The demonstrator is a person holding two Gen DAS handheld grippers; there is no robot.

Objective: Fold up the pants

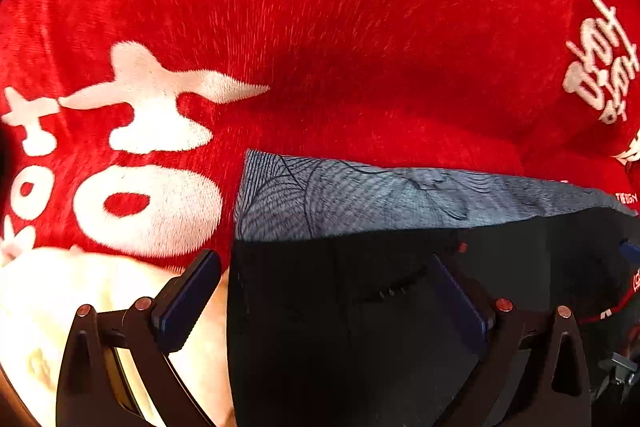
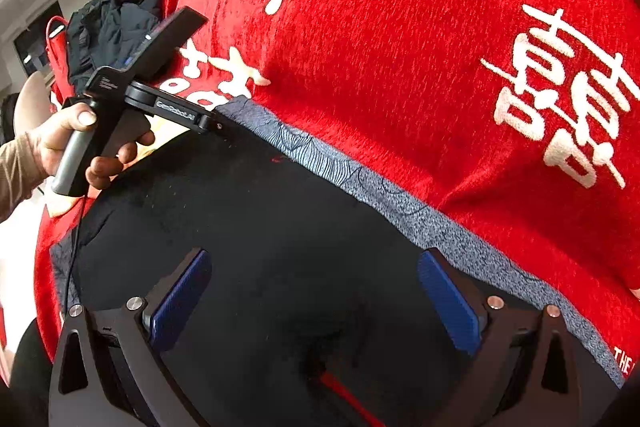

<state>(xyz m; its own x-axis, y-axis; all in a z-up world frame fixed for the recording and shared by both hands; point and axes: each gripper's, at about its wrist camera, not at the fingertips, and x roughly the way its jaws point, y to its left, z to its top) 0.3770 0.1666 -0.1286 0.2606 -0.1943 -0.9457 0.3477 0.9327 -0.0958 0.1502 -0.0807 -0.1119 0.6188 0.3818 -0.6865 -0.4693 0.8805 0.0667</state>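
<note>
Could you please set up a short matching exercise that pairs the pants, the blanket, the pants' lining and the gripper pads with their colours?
Things:
1. pants
2. blanket
3. lining
4. pads

Colours:
A. blue
B. red with white characters
C. grey with thin dark lines
D. black

Pairs: 1-D, 2-B, 3-C, 4-A

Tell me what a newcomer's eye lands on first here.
The plush red blanket with white characters fills both views. Black pants with a patterned grey waistband lie on it, under the open right gripper. The open left gripper hovers at the pants' corner.
</note>
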